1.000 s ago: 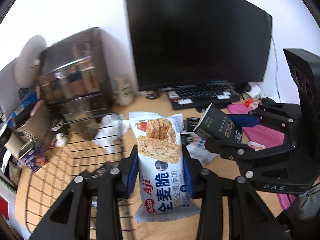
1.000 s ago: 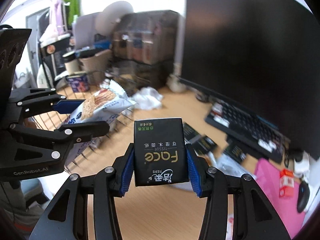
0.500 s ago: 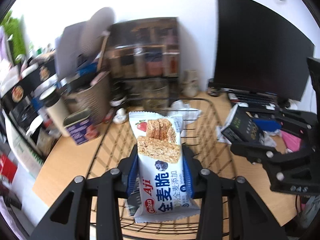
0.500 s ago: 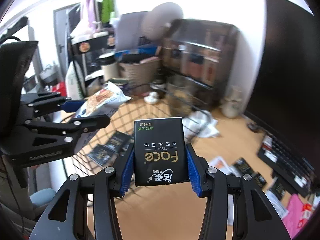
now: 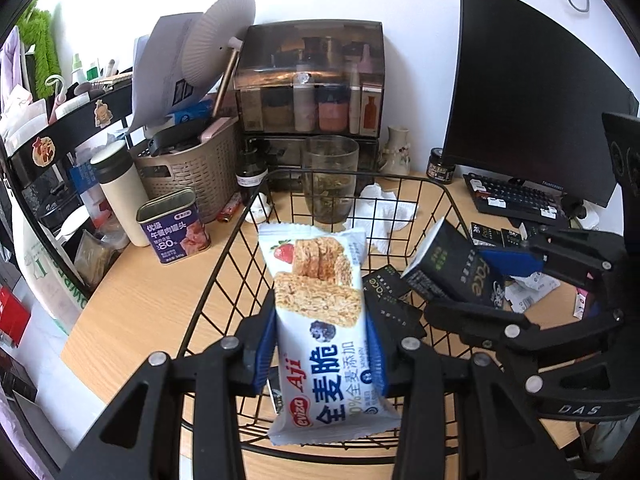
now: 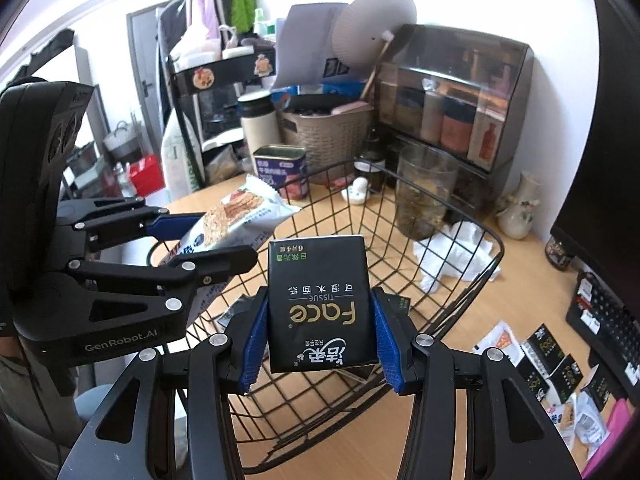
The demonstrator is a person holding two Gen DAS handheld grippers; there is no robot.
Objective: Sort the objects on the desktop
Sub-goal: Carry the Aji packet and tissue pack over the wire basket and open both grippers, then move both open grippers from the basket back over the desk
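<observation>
The left gripper is clamped on a snack bar, blue pads pressing both long edges of the white wrapper, which stands lengthwise between the fingers. It tilts downward over the wire basket, with the bar above the basket's left half. The right gripper is clamped the same way on a black tissue pack, printed side facing the camera, also angled down over the basket, at its near rim. The two grippers sit side by side, close but apart; each shows in the other's view, the left gripper with its bar and the right gripper with its pack.

One bar and one pack are held. At least two more black packs lie on the basket floor, and several others are scattered on the desk near the keyboard, among torn wrappers; their exact number is hard to tell.

The desk is light wood. Beyond the basket stand one glass cup, one crumpled tissue, one purple tin, one white flask, a woven bin, a smoked cosmetics case, a small vase and a dark monitor. The wall is white; a cluttered black shelf and a door stand off to the left.
</observation>
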